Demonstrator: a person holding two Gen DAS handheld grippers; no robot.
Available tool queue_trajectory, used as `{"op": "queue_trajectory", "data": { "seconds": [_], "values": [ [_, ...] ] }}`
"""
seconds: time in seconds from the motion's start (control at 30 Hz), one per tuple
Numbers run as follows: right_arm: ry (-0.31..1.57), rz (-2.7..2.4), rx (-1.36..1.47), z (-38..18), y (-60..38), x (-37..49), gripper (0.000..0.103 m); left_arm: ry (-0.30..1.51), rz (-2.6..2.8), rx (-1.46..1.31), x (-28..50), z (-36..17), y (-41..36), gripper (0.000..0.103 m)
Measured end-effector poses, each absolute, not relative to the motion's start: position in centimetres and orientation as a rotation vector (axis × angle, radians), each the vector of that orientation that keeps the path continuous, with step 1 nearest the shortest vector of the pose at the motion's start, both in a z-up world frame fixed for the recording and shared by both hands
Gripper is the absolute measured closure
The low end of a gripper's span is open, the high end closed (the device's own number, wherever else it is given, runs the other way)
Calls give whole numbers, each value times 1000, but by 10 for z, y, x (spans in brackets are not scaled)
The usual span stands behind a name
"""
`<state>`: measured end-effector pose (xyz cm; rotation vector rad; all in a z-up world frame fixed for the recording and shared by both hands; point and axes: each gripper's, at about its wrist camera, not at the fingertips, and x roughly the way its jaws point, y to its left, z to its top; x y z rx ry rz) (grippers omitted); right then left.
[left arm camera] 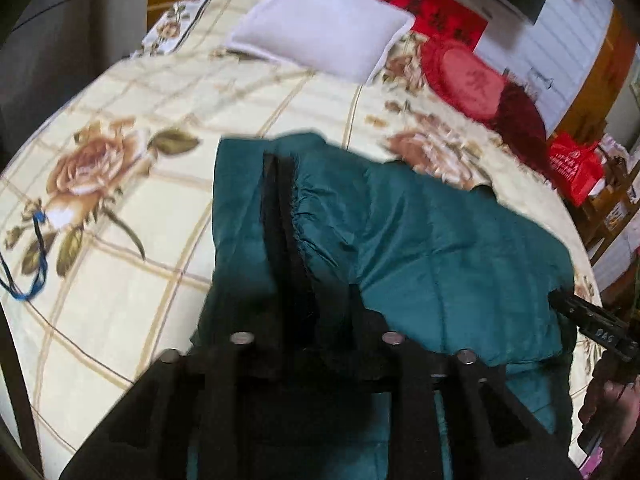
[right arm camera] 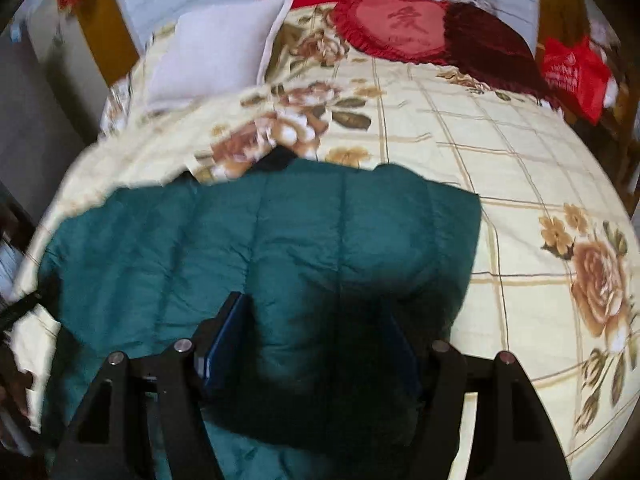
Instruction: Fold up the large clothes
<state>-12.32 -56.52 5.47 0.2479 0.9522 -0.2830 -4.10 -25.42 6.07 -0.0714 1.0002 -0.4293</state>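
**Teal padded garment on the floral bedspread, a gripper at each end**

A large teal quilted garment (left arm camera: 440,248) is spread across the near part of a cream bedspread printed with brown roses and a thin check (left arm camera: 120,280). In the left wrist view a black band with a gathered, frayed edge (left arm camera: 280,208) is seen running along the garment's left portion, and the cloth is bunched beside it. In the right wrist view the garment (right arm camera: 280,232) is shown as a broad quilted panel with stitched channels, its far edge lying just short of a rose print.

The left gripper (left arm camera: 316,312) is held over the black band with its jaws nearly together; whether cloth is pinched between them cannot be told, since the picture is blurred and dark there. The right gripper (right arm camera: 316,344) is held with its blue-faced fingers (right arm camera: 224,332) well apart, and a thick fold of the teal cloth is seen between them; whether the pads press on it cannot be told.

Further up the bed a pale lilac square pillow (left arm camera: 320,24) is laid, and a red oval fringed cushion (left arm camera: 468,80) is set beside it, touching a dark maroon fringed cushion (left arm camera: 520,120). A red plastic bag (right arm camera: 572,76) is seen beyond the bed's far corner.
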Motion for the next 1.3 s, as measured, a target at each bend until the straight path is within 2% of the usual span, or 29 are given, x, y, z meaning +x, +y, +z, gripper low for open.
{"op": "queue_trajectory", "data": {
  "seconds": [0.13,0.27,0.33,0.47,0.6,0.9,1.17,1.3],
  "values": [
    [976,-309,229,54,-562,-120,32,1008,-420,-110,-39,66,-246,74],
    [895,-275,316,78,-563,-132,32,918,-396,-151,-42,94,-231,70],
    [860,-245,339,88,-557,-134,32,879,-397,-146,-44,103,-233,64],
    [858,-204,285,91,-531,-117,32,867,-409,-73,-46,101,-253,63],
    [877,-221,189,79,-509,-93,32,903,-376,39,-40,75,-278,63],
    [904,-272,201,38,-518,-64,30,937,-364,101,-18,45,-298,62],
    [858,-236,182,74,-503,-102,30,946,-374,104,-17,43,-298,61],
    [859,-250,119,73,-493,-118,29,940,-371,106,-17,42,-298,59]
  ]
}}
